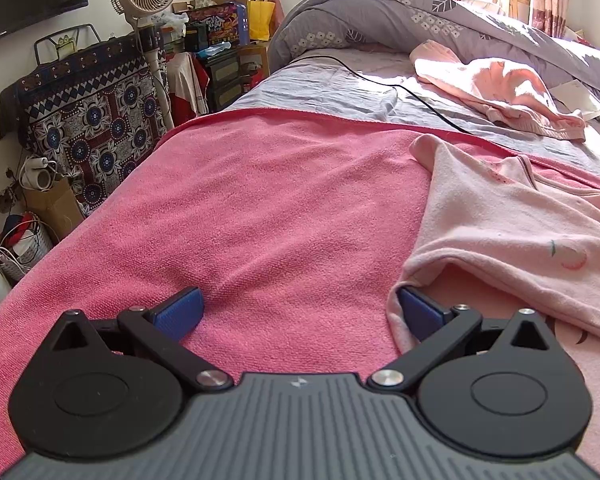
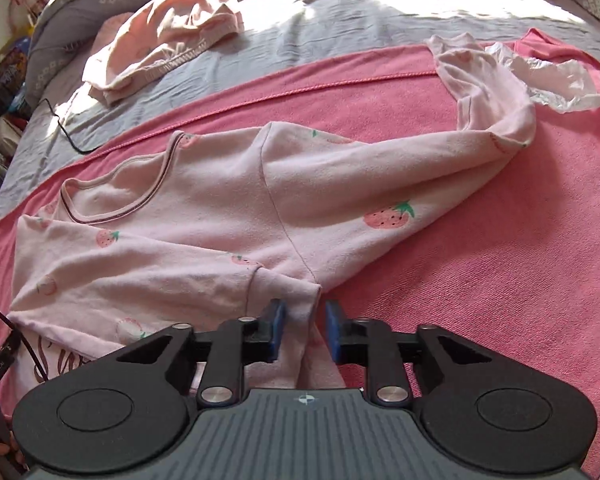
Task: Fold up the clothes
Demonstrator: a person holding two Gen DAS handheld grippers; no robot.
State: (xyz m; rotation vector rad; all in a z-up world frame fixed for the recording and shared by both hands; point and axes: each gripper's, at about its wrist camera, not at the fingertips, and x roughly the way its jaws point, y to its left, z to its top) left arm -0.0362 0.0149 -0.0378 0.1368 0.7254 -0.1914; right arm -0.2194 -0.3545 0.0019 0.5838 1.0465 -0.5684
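A pale pink long-sleeved top with strawberry prints (image 2: 204, 216) lies on a pink towel (image 2: 480, 264) spread over the bed. One sleeve is folded across its chest; the other sleeve (image 2: 492, 116) stretches to the far right. My right gripper (image 2: 305, 326) has its jaws partly closed around a bunched edge of the top near the armpit, with a small gap showing on the right pad. My left gripper (image 1: 300, 314) is wide open low over the towel (image 1: 260, 208); its right fingertip (image 1: 420, 312) touches the top's edge (image 1: 500, 232).
A second pink garment (image 2: 164, 36) lies crumpled on the grey sheet (image 2: 300, 24) beyond the towel, beside a black cable (image 1: 420, 100). A grey quilt (image 1: 420, 12) is heaped at the bed's far side. White crumpled plastic (image 2: 556, 80) lies at the towel's right corner. Fan and clutter stand left (image 1: 148, 0).
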